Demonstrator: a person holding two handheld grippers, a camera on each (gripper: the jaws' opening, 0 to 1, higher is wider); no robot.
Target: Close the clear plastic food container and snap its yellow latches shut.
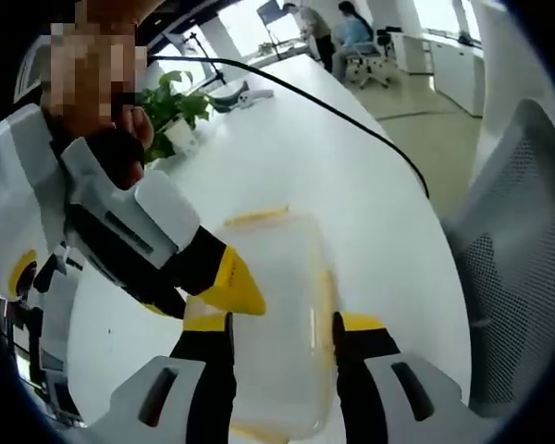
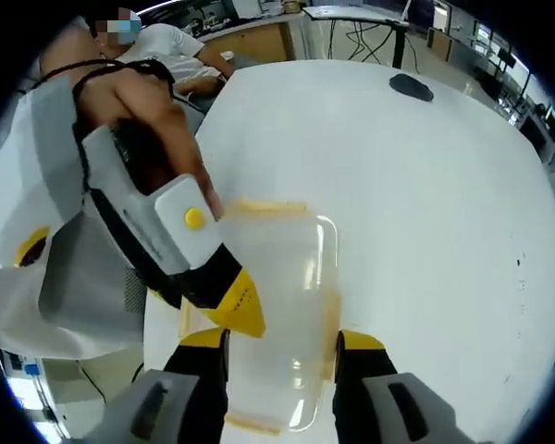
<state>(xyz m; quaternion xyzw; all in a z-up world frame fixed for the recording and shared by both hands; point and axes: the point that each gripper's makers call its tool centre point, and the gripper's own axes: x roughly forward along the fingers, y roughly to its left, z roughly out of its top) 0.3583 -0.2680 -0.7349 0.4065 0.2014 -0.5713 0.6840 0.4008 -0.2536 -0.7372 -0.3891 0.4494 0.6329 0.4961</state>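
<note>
Container (image 1: 277, 314), unlabelled, lies on white table (image 1: 351, 185) between both tongs.

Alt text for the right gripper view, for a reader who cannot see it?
A clear plastic container with yellow latches lies on a white table, between the right gripper's open jaws. The left gripper reaches in, its yellow tip at the container's edge.

Potted plant (image 1: 171, 111) — mesh chair (image 1: 523, 268)

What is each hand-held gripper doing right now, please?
Left hand-held gripper: open, jaws astride the clear container.
Right hand-held gripper: open, jaws astride the same container.
</note>
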